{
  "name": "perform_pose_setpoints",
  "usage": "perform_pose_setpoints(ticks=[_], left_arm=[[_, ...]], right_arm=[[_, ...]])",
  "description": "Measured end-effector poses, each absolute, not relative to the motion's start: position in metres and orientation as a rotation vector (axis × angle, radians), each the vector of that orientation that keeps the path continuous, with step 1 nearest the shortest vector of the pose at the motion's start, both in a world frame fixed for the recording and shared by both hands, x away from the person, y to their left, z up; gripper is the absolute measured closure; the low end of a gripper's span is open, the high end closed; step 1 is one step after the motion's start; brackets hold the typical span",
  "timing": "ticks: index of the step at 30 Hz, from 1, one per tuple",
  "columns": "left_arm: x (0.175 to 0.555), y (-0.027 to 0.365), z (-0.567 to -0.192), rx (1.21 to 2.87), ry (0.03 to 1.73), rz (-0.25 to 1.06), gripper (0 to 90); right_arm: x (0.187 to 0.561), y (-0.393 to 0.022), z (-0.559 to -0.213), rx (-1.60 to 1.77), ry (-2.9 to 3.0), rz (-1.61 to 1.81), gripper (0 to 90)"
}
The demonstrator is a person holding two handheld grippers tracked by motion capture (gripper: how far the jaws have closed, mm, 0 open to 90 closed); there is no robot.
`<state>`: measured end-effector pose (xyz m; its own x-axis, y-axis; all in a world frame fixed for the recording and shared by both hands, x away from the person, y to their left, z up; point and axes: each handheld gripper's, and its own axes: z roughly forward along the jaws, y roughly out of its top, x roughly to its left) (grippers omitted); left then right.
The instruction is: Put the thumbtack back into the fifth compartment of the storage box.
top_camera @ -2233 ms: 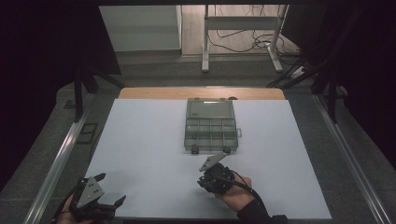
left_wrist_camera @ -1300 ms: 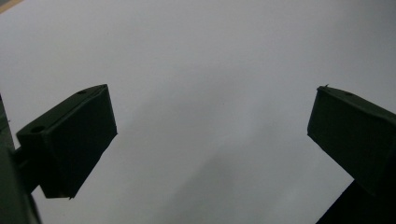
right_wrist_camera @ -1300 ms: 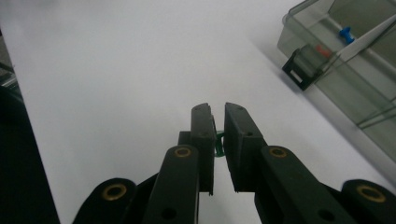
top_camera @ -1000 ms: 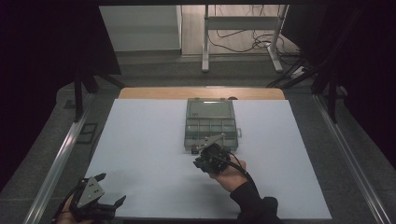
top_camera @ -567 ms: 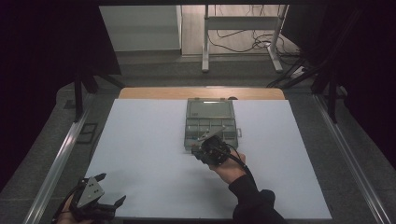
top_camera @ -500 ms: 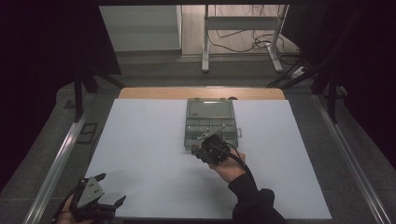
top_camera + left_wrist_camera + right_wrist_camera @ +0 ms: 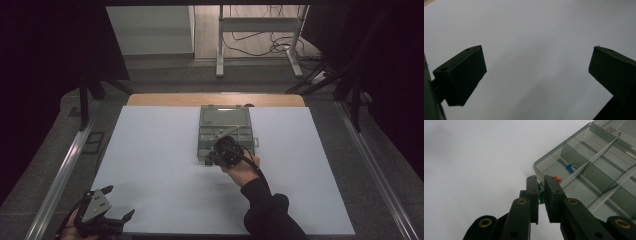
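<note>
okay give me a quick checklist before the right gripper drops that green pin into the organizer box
1. Green pin clamped in the right gripper: ok.
2. Organizer box lid open, compartments exposed: ok.
3. Gripper tips past the box's near wall, over a compartment: not ok, they sit at the corner edge.
4. Corner compartment has room; it holds a red pin, and a blue pin lies farther along: ok.
5. Left gripper open and apart from the box, at the table's near edge: ok.

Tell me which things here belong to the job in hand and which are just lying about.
In the job:
- right gripper, shut on a green pin
- clear compartment box, open
- red pin and blue pin in its compartments

Not in use:
- left gripper, open near the table's front edge
- white table
- metal stand behind
</note>
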<state>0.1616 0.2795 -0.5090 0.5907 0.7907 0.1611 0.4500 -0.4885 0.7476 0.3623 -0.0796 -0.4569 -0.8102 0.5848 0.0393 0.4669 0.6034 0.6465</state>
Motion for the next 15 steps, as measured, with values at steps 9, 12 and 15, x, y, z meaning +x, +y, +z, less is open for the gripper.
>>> perform_pose_setpoints(ticks=[9,12,15], left_arm=[[0.162,0.281,-0.509,2.135,0.99,0.645,1.5],[0.162,0.281,-0.509,2.134,0.99,0.644,1.5],[0.162,0.281,-0.509,2.134,0.99,0.644,1.4]], right_arm=[[0.377,-0.069,-0.46,0.889,2.631,0.977,82.3],[0.383,-0.065,-0.463,0.896,2.625,0.968,82.3],[0.389,-0.061,-0.465,0.904,2.618,0.959,82.3]])
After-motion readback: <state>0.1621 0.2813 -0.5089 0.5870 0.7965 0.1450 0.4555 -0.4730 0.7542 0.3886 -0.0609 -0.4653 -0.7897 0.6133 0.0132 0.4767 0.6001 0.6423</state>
